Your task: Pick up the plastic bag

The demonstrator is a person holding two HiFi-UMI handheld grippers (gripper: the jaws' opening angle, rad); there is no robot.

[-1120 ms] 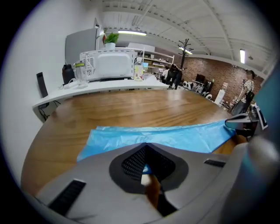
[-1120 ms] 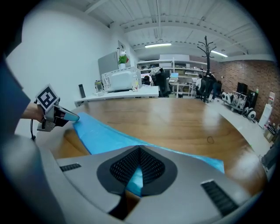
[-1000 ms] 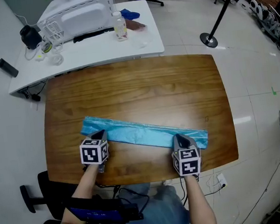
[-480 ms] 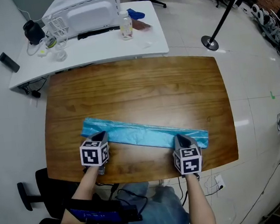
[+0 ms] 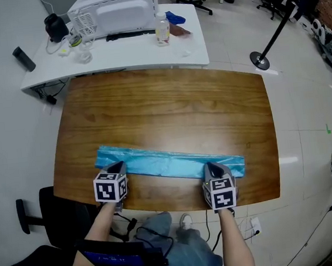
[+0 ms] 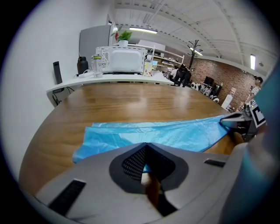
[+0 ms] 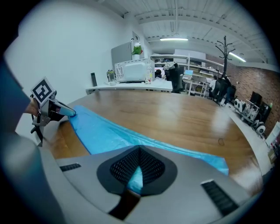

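Observation:
A long blue plastic bag (image 5: 169,161) lies flat across the near part of the wooden table (image 5: 169,105). My left gripper (image 5: 116,166) is shut on the bag's left end, close to the near table edge. My right gripper (image 5: 210,167) is shut on the bag near its right end. In the left gripper view the bag (image 6: 166,133) stretches away to the right gripper (image 6: 229,122), and a blue sliver shows between the left gripper's (image 6: 146,146) closed pads. The right gripper view shows blue film pinched in the right gripper (image 7: 140,151), with the bag (image 7: 105,133) running to the left gripper (image 7: 65,111).
Behind the wooden table stands a white desk (image 5: 116,55) with a white appliance (image 5: 123,10), a clear bottle (image 5: 162,30) and small items. A black stand base (image 5: 261,60) is on the floor at the right. A black chair (image 5: 36,214) sits at the lower left.
My left gripper has drawn back toward the near table edge, taking the bag's left end with it. The right gripper has hardly moved. The head view has shifted a little.

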